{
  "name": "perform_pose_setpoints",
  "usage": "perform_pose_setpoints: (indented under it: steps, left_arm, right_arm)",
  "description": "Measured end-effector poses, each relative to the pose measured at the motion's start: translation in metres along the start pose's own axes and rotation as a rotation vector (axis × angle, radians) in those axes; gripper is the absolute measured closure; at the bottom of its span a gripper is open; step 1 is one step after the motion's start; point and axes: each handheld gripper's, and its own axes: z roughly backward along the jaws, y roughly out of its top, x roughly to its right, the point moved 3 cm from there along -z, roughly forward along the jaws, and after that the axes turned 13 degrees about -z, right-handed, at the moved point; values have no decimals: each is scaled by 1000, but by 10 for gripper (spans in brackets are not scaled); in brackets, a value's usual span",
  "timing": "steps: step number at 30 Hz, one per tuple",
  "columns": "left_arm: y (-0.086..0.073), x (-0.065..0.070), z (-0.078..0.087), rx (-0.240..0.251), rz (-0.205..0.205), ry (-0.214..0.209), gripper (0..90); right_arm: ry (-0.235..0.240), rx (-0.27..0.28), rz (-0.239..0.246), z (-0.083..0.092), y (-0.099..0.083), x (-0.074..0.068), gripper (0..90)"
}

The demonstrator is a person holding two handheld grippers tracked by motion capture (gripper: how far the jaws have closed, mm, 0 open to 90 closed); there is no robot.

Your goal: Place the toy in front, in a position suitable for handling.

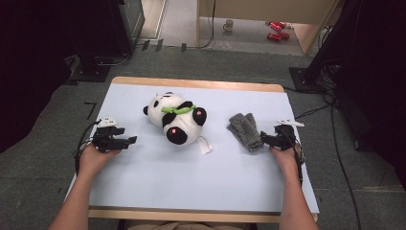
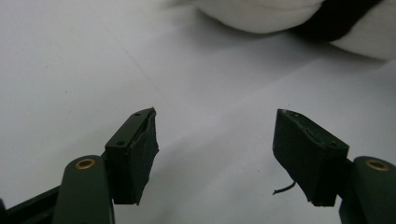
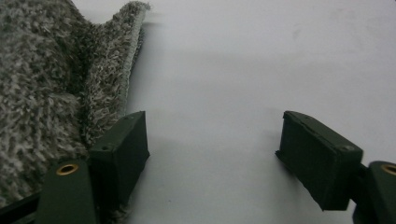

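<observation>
**Desk:** What are you working with out there?

**Me:** Two soft things on the pale blue table sheet (image 1: pixel 158 177). A plush panda (image 1: pixel 176 118) lies on its back left of the middle, a green scarf (image 1: pixel 178 109) round its neck and a white tag (image 1: pixel 205 145) trailing off its lower side. To its right, well apart from it, I see a folded grey fleece cloth (image 1: pixel 245 131).

**Desk:** Where do your grippers stand?

**Me:** My left gripper (image 1: pixel 128 140) sits low over the sheet just left of the panda, pointing toward it, not touching. In the left gripper view its jaws stand wide apart with bare sheet between them, and the panda's white and black plush (image 2: pixel 299 16) crosses the top of that view, ahead of the tips. Nothing is held.

**Desk:** And the right?

**Me:** My right gripper (image 1: pixel 266 139) is at the cloth's near right edge. In the right gripper view its jaws also stand wide, with bare sheet between them. The grey cloth (image 3: pixel 51 88) lies along the outside of one jaw, right against it; the other jaw stands over bare sheet. It grips nothing.

**Desk:** Anything past the table?

**Me:** Grey carpet, and a mug (image 1: pixel 229 25) on the floor far back.
</observation>
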Motion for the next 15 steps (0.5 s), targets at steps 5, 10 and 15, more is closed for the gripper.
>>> perform_pose_setpoints:
  steps: [5, 10, 15]
  left_arm:
    - [12, 3, 3, 42, -36, -13, 380]
    - [24, 3, 3, 46, -26, -70, 370]
    - [34, 6, 7, 70, -34, -63, 377]
  right_arm:
    - [-19, 18, 14, 5, 3, 1, 252]
    - [-1, 8, 2, 11, 12, -4, 232]
    - [43, 7, -3, 16, 16, -11, 275]
